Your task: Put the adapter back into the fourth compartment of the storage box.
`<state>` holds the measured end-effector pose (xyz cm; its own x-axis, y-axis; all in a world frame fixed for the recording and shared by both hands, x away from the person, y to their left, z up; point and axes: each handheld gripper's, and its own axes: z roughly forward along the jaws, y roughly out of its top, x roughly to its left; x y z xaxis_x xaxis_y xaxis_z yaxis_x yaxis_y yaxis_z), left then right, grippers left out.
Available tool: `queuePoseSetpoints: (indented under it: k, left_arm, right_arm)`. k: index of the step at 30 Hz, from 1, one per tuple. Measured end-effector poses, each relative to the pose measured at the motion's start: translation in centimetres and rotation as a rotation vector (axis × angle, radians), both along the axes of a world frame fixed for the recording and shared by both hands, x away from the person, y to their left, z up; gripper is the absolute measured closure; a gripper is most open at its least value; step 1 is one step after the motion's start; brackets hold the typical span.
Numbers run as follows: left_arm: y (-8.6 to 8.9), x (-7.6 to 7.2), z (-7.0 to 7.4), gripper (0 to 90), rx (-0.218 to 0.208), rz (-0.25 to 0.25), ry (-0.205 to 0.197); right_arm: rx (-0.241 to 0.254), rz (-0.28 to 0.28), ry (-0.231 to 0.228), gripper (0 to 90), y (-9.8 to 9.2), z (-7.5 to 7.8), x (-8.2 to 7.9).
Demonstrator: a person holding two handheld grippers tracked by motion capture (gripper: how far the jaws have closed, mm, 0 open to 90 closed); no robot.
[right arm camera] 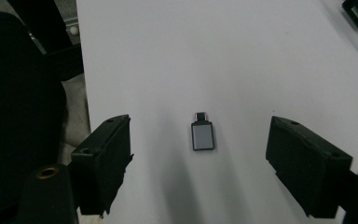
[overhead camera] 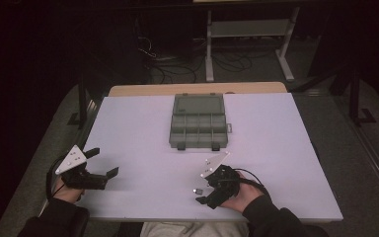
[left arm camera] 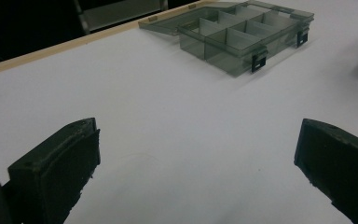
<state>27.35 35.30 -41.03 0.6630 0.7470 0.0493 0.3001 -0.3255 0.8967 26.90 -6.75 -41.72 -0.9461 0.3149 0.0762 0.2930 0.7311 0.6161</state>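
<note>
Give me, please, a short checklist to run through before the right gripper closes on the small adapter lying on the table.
1. Small adapter lies flat between the right gripper jaws: ok.
2. Pads clear of the adapter on both sides, not yet pressing: ok.
3. Adapter centred in the gap: ok, roughly.
4. Table bare around the adapter: ok.
5. Organiser box lid open, compartments reachable: ok.
6. Left gripper open and away from the adapter: ok.

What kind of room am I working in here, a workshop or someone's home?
Probably a lab or recording workspace, not a home: a white-topped table under a fixed camera, loose cables on the floor beyond it, a metal-framed bench behind, and dark surroundings. A compartment box sits open on the table.
</note>
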Motion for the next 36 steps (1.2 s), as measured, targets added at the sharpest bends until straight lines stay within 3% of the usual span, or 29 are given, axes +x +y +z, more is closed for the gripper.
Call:
queuePoseSetpoints:
  k: [11, 19, 20, 24, 25, 30, 31, 36]
  left_arm:
    - [0.0, 0.0, 0.0, 0.0, -0.001, 0.000, 0.000]
    - [0.0, 0.0, 0.0, 0.0, -0.001, 0.000, 0.001]
    - [0.0, 0.0, 0.0, 0.0, -0.001, -0.001, 0.000]
    - [0.0, 0.0, 0.0, 0.0, 0.000, 0.000, 0.000]
    - [0.0, 0.0, 0.0, 0.0, -0.001, 0.000, -0.001]
    - [0.0, 0.0, 0.0, 0.0, -0.002, -0.001, 0.000]
    - [0.0, 0.0, 0.0, 0.0, -0.001, -0.001, -0.001]
    - [0.0, 0.0, 0.0, 0.0, -0.003, 0.000, -0.002]
  right_arm:
    - [-0.050, 0.017, 0.002, 29.4, 0.8, -0.7, 0.1]
    - [-0.085, -0.001, 0.002, 35.2, 1.2, -1.2, 0.3]
    - [-0.096, 0.006, 0.013, 39.3, 1.3, -1.3, 0.3]
    - [-0.105, 0.017, 0.017, 41.2, 1.5, -1.5, 0.4]
    - [-0.116, 0.020, 0.015, 46.3, 1.8, -1.7, 0.5]
    - [-0.132, 0.016, 0.002, 47.8, 2.0, -1.8, 0.6]
    - [-0.135, 0.010, -0.006, 54.4, 2.0, -1.8, 0.6]
    - [-0.132, 0.006, -0.010, 59.2, 2.0, -1.8, 0.7]
